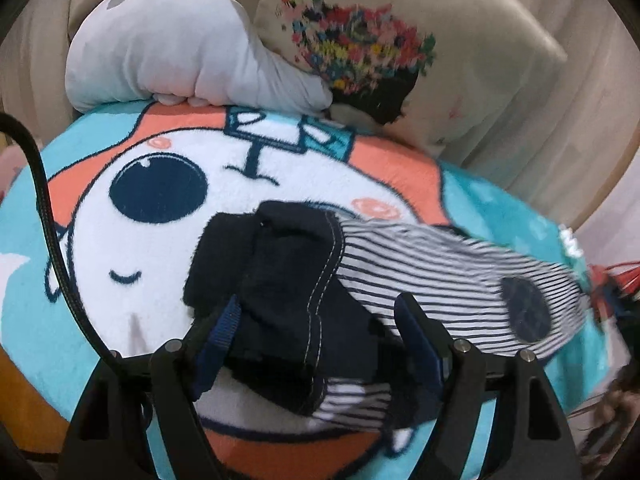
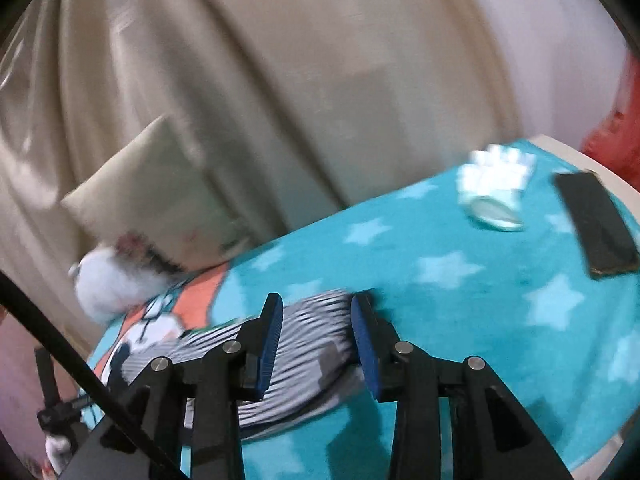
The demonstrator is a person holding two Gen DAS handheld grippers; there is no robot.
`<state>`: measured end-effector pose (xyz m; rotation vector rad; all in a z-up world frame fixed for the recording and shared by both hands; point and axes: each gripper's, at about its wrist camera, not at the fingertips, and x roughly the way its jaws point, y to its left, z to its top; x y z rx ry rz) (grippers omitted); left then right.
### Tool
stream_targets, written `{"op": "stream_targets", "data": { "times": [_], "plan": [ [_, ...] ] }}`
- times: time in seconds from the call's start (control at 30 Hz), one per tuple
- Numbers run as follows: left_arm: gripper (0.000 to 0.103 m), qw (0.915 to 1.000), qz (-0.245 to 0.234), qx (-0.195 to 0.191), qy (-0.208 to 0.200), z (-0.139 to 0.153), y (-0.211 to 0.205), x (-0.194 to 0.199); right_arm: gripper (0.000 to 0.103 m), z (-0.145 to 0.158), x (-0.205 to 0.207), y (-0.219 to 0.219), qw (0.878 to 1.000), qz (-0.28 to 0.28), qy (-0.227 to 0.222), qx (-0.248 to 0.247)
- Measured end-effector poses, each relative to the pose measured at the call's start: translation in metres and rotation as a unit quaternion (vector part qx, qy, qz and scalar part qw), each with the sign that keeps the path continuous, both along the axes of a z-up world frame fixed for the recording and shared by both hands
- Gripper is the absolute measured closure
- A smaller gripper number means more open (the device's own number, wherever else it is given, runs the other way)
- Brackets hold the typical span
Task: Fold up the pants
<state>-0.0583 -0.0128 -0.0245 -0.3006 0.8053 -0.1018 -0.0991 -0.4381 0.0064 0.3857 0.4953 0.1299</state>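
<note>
We saw one pair of pants, navy at the waist and striped down the leg, lying folded on the cartoon blanket toward its right edge. Our left gripper stood wide, its two fingers straddling the navy part without pressing it. Our right gripper was partly open above the striped leg, nothing pinched between its two blue pads. At the blanket's far edge lay one grey plush toy and one flowered pillow; near its far right corner we counted one white glove and one dark flat case.
</note>
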Motion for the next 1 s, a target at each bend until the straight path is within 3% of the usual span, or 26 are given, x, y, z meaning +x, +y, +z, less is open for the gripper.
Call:
{"op": "stream_targets", "data": {
  "times": [0.17, 0.37, 0.47, 0.53, 0.57, 0.63, 0.7, 0.77, 0.83, 1.0],
  "plan": [
    [0.025, 0.9980, 0.046, -0.016, -0.040, 0.014, 0.039, -0.019, 0.065, -0.009, 0.027, 0.068, 0.995, 0.092, 0.025, -0.027],
    [0.025, 0.9935, 0.094, -0.033, -0.055, 0.013, 0.082, -0.027, 0.065, -0.034, 0.064, 0.167, 0.978, 0.191, 0.068, -0.037],
    [0.025, 0.9924, 0.103, -0.043, -0.052, 0.008, 0.096, -0.027, 0.065, -0.048, 0.073, 0.227, 0.963, 0.248, 0.088, -0.052],
    [0.025, 0.9917, 0.108, -0.045, -0.053, 0.007, 0.105, -0.030, 0.065, -0.059, 0.071, 0.268, 0.945, 0.304, 0.102, -0.061],
    [0.025, 0.9913, 0.111, -0.045, -0.053, 0.007, 0.107, -0.034, 0.060, -0.063, 0.066, 0.284, 0.937, 0.326, 0.107, -0.070],
    [0.025, 0.9901, 0.119, -0.047, -0.057, 0.004, 0.116, -0.036, 0.053, -0.060, 0.045, 0.309, 0.928, 0.339, 0.077, -0.135],
    [0.025, 0.9893, 0.124, -0.048, -0.059, 0.007, 0.122, -0.044, 0.054, -0.052, 0.033, 0.315, 0.908, 0.391, 0.075, -0.128],
    [0.025, 0.9882, 0.129, -0.057, -0.059, 0.005, 0.128, -0.046, 0.053, -0.043, 0.024, 0.316, 0.908, 0.392, 0.063, -0.136],
    [0.025, 0.9877, 0.130, -0.066, -0.056, 0.001, 0.131, -0.046, 0.053, -0.034, 0.016, 0.325, 0.907, 0.376, 0.028, -0.186],
    [0.025, 0.9885, 0.123, -0.070, -0.053, -0.002, 0.135, -0.052, 0.053, -0.040, 0.029, 0.365, 0.893, 0.377, 0.001, -0.247]
  ]
}}
